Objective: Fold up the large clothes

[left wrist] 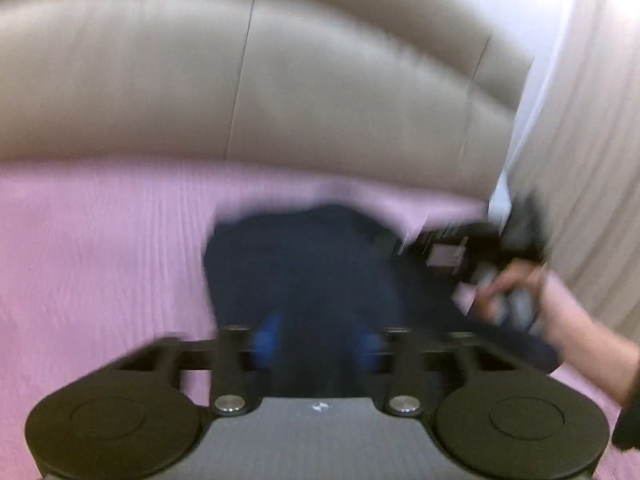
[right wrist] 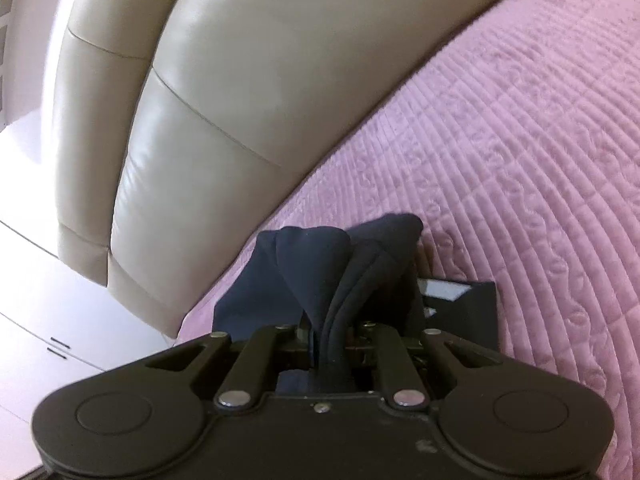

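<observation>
Dark navy fabric garment (right wrist: pixel 320 264) lies bunched on the pink quilted bedspread (right wrist: pixel 520 140), near the bed's head edge where the spread meets the beige padded leather headboard (right wrist: pixel 224 92).

Right wrist view: right gripper (right wrist: pixel 326 344) is clenched on a gathered fold of the navy cloth; the fold runs up between the narrowly set jaws and bulges into rounded folds just beyond them. A black boxy part (right wrist: pixel 460 304) rests on the spread just right of the cloth.

Left wrist view, motion-blurred: left gripper (left wrist: pixel 320 340), with blue fingers (left wrist: pixel 269 338), sits over the navy garment (left wrist: pixel 304 264); cloth lies between the fingers, but whether they press on it cannot be told. At the right edge a person's hand (left wrist: pixel 532 300) holds the other gripper's handle. White cabinet (right wrist: pixel 44 300) stands beside the headboard.
</observation>
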